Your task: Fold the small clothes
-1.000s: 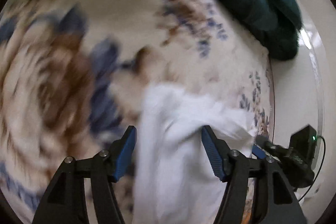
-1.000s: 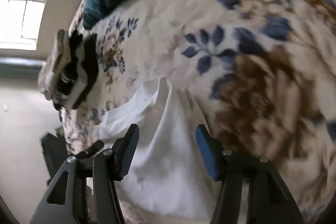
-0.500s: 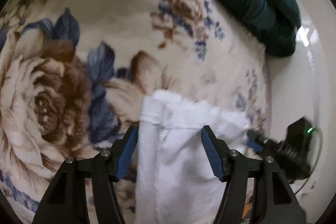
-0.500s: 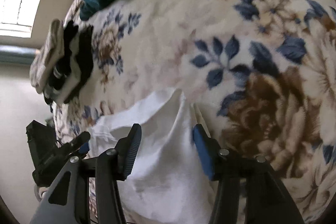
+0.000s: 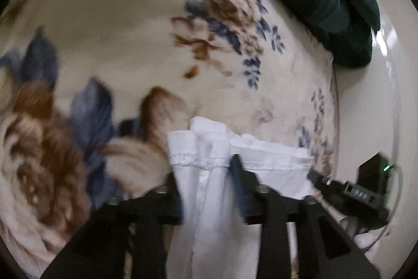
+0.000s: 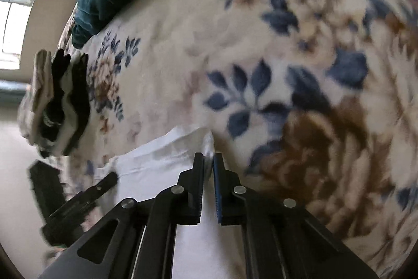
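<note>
White garment (image 5: 209,190) lies near the blanket's (image 5: 135,25) edge. My left gripper (image 5: 205,174) is closing round its bunched hem; my right gripper (image 6: 208,169) is closing, nearly pinching the corner (thin cloth). Uneven bites could skew the fold.

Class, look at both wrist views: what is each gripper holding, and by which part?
Both jaws are closing on the white garment. The right gripper pinches its far edge at a corner. The left gripper straddles the bunched hemmed edge; contact cannot be told.
</note>
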A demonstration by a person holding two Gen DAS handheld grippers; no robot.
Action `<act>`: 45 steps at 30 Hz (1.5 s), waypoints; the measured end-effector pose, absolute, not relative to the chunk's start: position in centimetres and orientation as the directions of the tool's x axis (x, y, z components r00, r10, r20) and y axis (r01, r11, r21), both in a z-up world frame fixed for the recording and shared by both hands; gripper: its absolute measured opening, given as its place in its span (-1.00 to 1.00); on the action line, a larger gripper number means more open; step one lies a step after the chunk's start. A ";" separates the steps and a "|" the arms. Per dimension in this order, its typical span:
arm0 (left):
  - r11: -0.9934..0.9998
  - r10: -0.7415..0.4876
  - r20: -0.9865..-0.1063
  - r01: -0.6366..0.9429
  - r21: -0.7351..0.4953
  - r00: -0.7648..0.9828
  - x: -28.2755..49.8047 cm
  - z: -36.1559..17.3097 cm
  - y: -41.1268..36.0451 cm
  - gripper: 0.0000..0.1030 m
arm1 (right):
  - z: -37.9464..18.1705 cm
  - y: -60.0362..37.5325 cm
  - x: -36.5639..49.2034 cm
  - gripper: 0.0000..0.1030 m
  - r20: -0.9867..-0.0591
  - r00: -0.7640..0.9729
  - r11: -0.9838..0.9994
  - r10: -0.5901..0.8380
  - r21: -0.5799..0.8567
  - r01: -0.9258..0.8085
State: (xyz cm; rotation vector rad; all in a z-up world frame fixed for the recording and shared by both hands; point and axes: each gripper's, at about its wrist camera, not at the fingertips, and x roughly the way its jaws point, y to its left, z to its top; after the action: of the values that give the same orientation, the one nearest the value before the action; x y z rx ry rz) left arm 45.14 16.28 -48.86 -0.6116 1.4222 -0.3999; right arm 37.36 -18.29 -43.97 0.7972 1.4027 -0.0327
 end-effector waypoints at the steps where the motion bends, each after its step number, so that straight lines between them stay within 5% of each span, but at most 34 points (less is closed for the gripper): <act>1: 0.762 -0.623 -0.771 -0.119 -0.636 0.130 44.6 -48.5 16.9 -0.28 | -43.7 -18.5 37.0 -0.44 -0.870 0.201 0.737 0.450 0.489 0.467; 2: 0.747 -0.638 -0.758 -0.130 -0.652 0.132 44.2 -48.3 17.3 -0.28 | -43.6 -18.6 36.6 -0.17 -0.863 0.197 0.732 0.466 0.500 0.463; 5: 0.748 -0.634 -0.756 -0.119 -0.653 0.161 43.1 -48.0 17.6 -0.35 | -44.1 -18.3 35.2 -0.14 -0.836 0.163 0.707 0.524 0.533 0.465; 6: 0.760 -0.621 -0.764 -0.104 -0.642 0.178 42.9 -48.0 17.5 -0.60 | -44.2 -18.0 34.9 -0.20 -0.835 0.160 0.708 0.526 0.535 0.462; 7: 0.774 -0.608 -0.772 -0.077 -0.628 0.184 42.9 -48.0 17.2 -0.84 | -44.2 -17.8 34.6 -0.79 -0.834 0.179 0.710 0.522 0.541 0.451; 8: 0.784 -0.600 -0.778 -0.061 -0.618 0.185 43.0 -48.0 17.0 -0.89 | -44.1 -17.6 34.3 -0.96 -0.843 0.193 0.722 0.502 0.532 0.443; 15: 0.760 -0.617 -0.761 -0.102 -0.642 0.198 44.8 -48.6 18.3 -0.82 | -44.0 -17.6 34.2 -0.96 -0.874 0.191 0.743 0.447 0.481 0.465; 18: 0.720 -0.661 -0.731 -0.132 -0.682 0.170 45.6 -48.9 18.6 -0.64 | -44.0 -17.6 35.3 -0.91 -0.845 0.183 0.711 0.502 0.524 0.470; 22: 0.765 -0.634 -0.762 -0.040 -0.643 0.135 46.4 -48.9 16.6 -0.65 | -44.6 -17.7 37.1 -0.26 -0.836 0.201 0.701 0.511 0.540 0.465; 25: 0.801 -0.596 -0.789 0.041 -0.597 0.151 46.6 -48.3 15.0 -0.71 | -45.6 -16.9 38.8 -0.27 -0.839 0.191 0.710 0.510 0.535 0.458; 27: 0.817 -0.576 -0.801 0.072 -0.572 0.164 46.8 -48.2 14.6 -0.86 | -45.2 -16.9 39.3 -0.86 -0.852 0.250 0.726 0.460 0.523 0.446; 34: 0.817 -0.560 -0.807 -0.036 -0.575 0.186 48.6 -49.6 17.4 -0.91 | -45.7 -16.8 39.5 -0.90 -0.880 0.249 0.744 0.405 0.476 0.469; 36: 0.773 -0.605 -0.775 -0.097 -0.627 0.183 48.3 -49.2 18.9 -0.82 | -45.4 -17.2 39.2 -0.82 -0.862 0.242 0.719 0.446 0.505 0.478; 38: 0.720 -0.656 -0.731 -0.134 -0.681 0.189 46.9 -48.1 20.4 -0.58 | -44.2 -17.8 38.2 -0.28 -0.864 0.222 0.720 0.452 0.501 0.481; 39: 0.709 -0.666 -0.720 -0.135 -0.692 0.194 46.0 -47.5 20.8 -0.47 | -43.3 -18.1 37.4 -0.19 -0.865 0.228 0.727 0.447 0.500 0.471; 42: 0.697 -0.686 -0.710 -0.135 -0.704 0.160 42.0 -46.5 21.0 -0.12 | -41.5 -18.9 34.2 -0.16 -0.856 0.214 0.732 0.471 0.514 0.447; 45: 0.710 -0.687 -0.721 -0.129 -0.692 0.091 39.0 -47.4 19.6 -0.13 | -42.0 -18.4 30.7 -0.16 -0.832 0.137 0.712 0.538 0.535 0.455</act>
State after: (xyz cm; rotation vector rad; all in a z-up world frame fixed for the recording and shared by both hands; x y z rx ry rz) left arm 39.03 19.61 -47.42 -0.7181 1.4468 -0.4723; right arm 30.69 -18.42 -41.96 0.8585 1.4897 0.0718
